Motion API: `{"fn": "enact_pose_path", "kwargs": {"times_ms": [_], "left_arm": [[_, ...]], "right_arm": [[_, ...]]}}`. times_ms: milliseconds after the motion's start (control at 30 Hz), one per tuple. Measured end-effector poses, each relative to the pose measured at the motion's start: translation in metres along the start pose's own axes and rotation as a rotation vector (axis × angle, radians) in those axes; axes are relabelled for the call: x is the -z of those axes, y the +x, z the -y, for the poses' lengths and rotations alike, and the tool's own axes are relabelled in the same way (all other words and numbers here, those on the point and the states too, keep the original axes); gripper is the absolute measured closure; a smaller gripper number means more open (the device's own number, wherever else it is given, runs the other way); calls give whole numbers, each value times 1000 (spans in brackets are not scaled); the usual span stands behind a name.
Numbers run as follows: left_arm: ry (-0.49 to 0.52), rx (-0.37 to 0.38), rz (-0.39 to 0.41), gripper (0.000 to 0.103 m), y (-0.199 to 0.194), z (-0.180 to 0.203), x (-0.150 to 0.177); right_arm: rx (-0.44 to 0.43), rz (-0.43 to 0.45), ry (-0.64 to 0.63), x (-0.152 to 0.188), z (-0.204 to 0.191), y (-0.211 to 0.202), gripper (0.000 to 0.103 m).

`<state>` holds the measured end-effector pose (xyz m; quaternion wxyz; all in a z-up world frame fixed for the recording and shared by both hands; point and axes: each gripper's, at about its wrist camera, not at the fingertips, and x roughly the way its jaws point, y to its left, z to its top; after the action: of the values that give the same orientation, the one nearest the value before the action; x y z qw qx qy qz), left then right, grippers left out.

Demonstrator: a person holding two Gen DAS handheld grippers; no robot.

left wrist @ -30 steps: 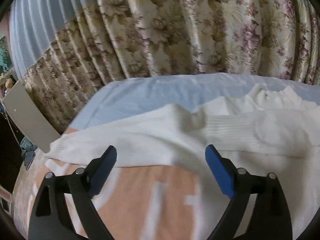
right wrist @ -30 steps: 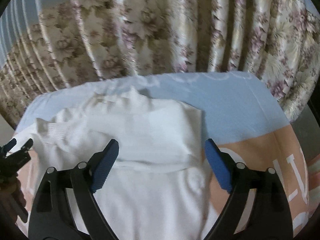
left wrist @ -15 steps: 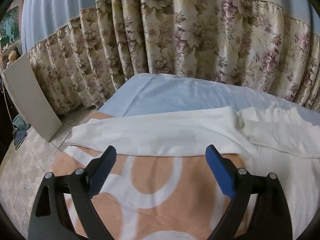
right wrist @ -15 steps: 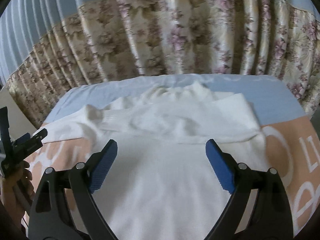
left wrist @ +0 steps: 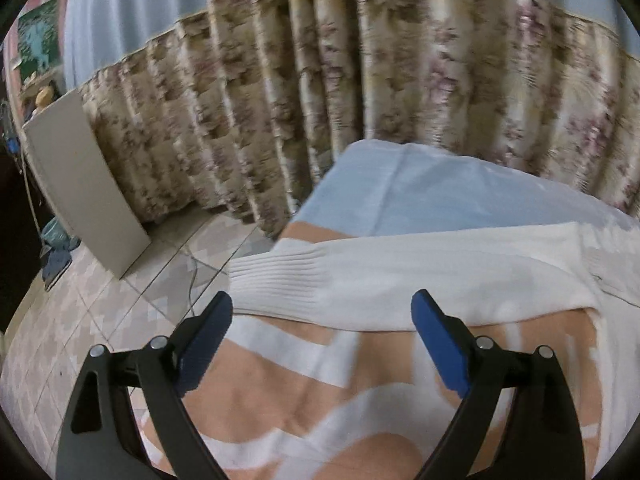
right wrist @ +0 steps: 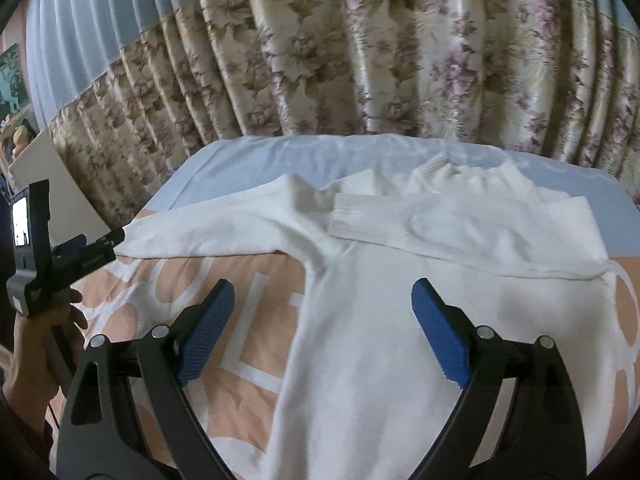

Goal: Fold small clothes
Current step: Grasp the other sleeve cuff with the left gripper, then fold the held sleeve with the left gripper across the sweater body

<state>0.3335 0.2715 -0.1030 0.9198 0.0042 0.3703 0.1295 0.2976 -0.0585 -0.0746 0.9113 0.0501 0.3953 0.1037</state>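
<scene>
Fingers (left wrist: 436, 344) of left gripper (left wrist: 322, 340) spread wide, empty; white knit sweater's unfolded ribbed-cuff sleeve (left wrist: 360, 276) lies on the bed just ahead at 12 o'clock, long axis running 9-to-3. Right gripper (right wrist: 322, 328) also wide, over sweater body (right wrist: 400, 340); left is nearer.

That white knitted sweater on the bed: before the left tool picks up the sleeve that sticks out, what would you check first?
1. Left gripper open: ok, fingers spread wide.
2. Ribbed cuff of the outstretched left sleeve within reach: ok, it lies just ahead of the fingers.
3. Other sleeve already folded across the white knitted sweater: ok.
4. Right gripper open and holding nothing: ok, over the sweater body.
5. Cuff safely on the peach and white patterned blanket: cannot tell, it lies near the bed edge.
</scene>
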Motion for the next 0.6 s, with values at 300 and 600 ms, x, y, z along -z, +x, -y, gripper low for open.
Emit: {"fn": "enact_pose_path", "kwargs": {"times_ms": [300,600], "left_arm": [[-73,7,-66,12,47,-33,2],[-90,10,-111,56,79,-27,-3]], "right_arm": [[4,-31,-13,-1,-5,19,12],[24,-57,2,2,9,33,12]]}}
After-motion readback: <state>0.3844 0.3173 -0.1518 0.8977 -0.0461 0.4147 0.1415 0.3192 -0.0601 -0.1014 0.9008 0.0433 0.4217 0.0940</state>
